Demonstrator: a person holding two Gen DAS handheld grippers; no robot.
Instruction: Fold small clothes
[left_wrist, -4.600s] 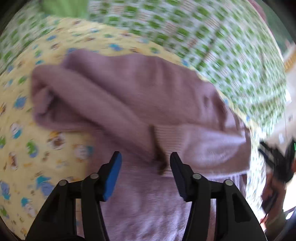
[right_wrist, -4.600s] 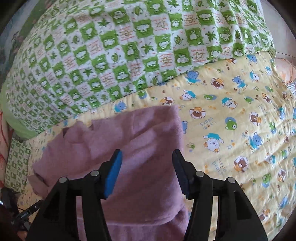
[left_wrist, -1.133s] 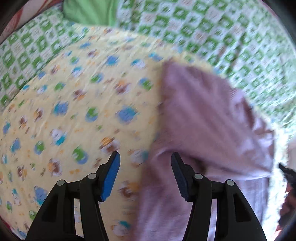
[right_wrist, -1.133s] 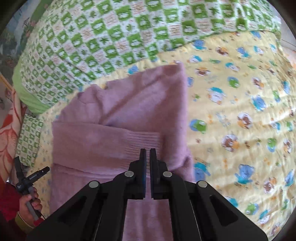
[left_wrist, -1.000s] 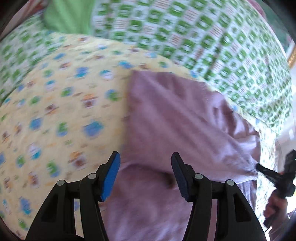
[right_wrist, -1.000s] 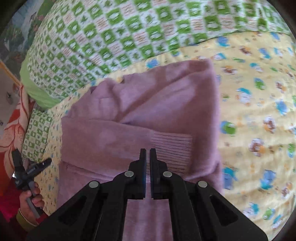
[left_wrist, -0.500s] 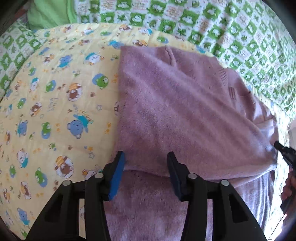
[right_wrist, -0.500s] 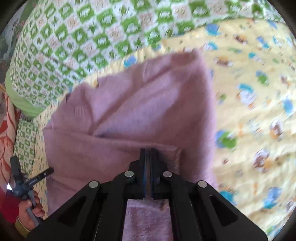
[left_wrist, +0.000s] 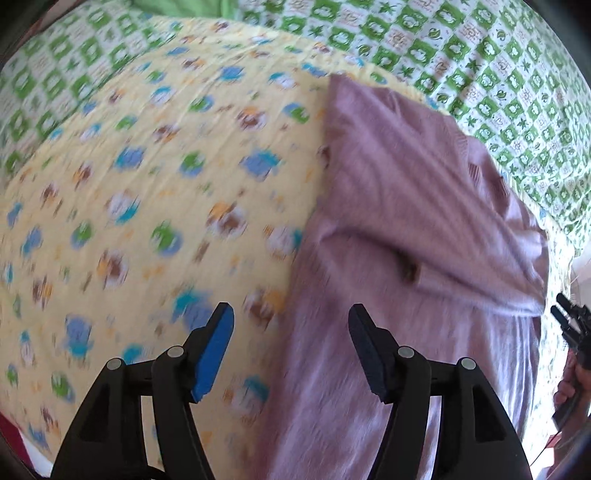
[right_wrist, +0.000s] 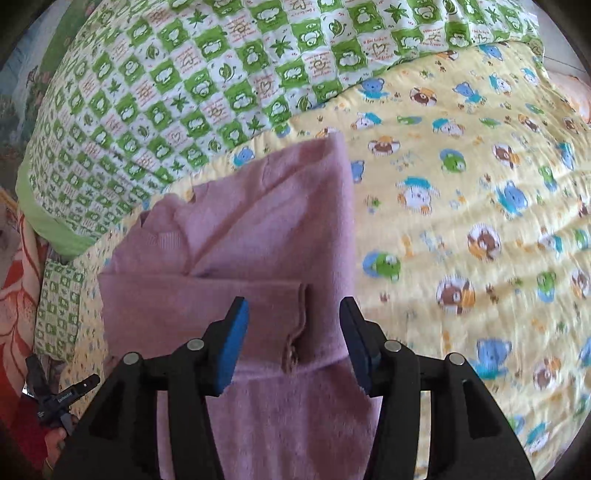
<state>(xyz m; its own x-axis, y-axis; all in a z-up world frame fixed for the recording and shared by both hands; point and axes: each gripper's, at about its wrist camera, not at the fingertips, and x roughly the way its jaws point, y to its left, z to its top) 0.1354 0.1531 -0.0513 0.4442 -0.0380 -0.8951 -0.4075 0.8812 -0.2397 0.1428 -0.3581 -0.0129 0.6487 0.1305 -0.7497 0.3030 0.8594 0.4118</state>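
Now both grippers, left (left_wrist: 290, 345) and right (right_wrist: 293, 336), gape empty over the seemingly folded sweater (right_wrist: 258, 236).

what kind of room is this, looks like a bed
Most likely a bedroom: the pink sweater lies on a yellow cartoon-animal quilt, with a green checked quilt behind it, like bedding on a bed.

Motion blur smears the left wrist view: the cartoon prints on the yellow quilt (left_wrist: 155, 192) are unreadable blotches, and the pink sweater (left_wrist: 399, 229) shows streaks instead of knit. The sweater's lower part runs off the bottom edge in both views. The small writing on the green checked blanket (right_wrist: 207, 85) is illegible.
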